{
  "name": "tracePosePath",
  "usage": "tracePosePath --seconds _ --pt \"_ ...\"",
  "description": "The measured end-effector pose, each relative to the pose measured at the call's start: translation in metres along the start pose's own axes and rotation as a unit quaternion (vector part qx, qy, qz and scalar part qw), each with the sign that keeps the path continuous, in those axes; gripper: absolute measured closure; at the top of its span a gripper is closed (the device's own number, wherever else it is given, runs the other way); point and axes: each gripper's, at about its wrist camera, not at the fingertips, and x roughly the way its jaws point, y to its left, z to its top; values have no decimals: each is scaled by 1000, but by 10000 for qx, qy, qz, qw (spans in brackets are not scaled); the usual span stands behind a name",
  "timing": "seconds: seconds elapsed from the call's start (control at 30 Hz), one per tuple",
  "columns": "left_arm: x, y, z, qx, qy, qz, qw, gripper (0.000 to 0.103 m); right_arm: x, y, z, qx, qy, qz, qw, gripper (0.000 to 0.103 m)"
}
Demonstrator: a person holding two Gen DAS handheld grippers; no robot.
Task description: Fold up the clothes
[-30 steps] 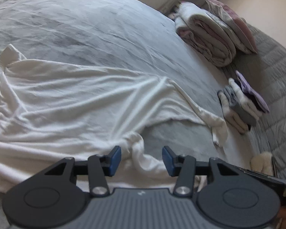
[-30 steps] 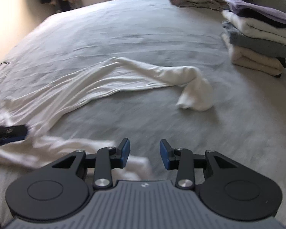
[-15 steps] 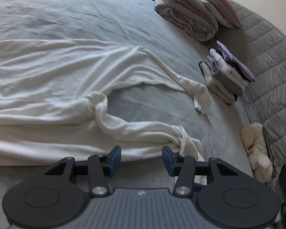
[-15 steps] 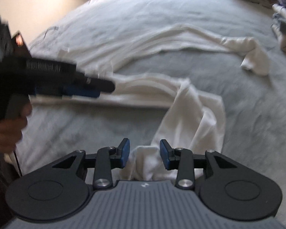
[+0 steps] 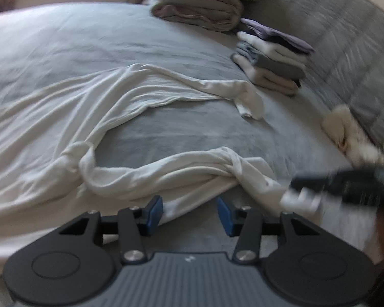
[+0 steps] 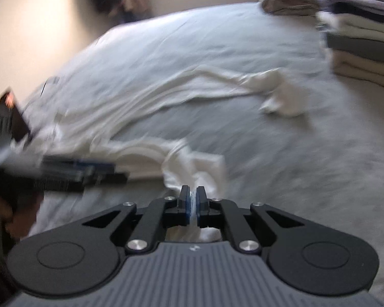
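A white long-sleeved garment (image 5: 71, 112) lies rumpled across the grey bed, one sleeve (image 5: 243, 94) stretched toward the folded pile, the other sleeve (image 5: 181, 168) twisted along the near edge. My left gripper (image 5: 189, 211) is open just in front of that near sleeve, with nothing between its fingers. In the right wrist view my right gripper (image 6: 192, 202) is shut on the cuff end of the white garment (image 6: 194, 163). The right gripper (image 5: 345, 184) shows blurred at the right of the left wrist view; the left gripper (image 6: 64, 171) shows blurred at the left of the right wrist view.
A stack of folded clothes (image 5: 271, 61) stands at the far right of the bed (image 5: 89, 38), with folded blankets (image 5: 199, 7) behind it. A fluffy white item (image 5: 350, 133) lies by the grey quilted headboard (image 5: 345, 38). A hand (image 6: 2, 204) holds the left gripper.
My right gripper has shut on the cuff end of the near sleeve. Both views swung toward the folded pile; the left gripper stays open near the sleeve.
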Motion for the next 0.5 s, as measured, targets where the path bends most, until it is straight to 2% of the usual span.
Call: tracePosePath --seconds 0.33,0.5 --pt "14 -30 -3 953 -210 109 9952 55 3 -62 23 807 -852 -592 9913 98" --pt "22 -38 -4 1222 -202 134 9922 55 18 -83 30 1015 -929 -898 9864 99"
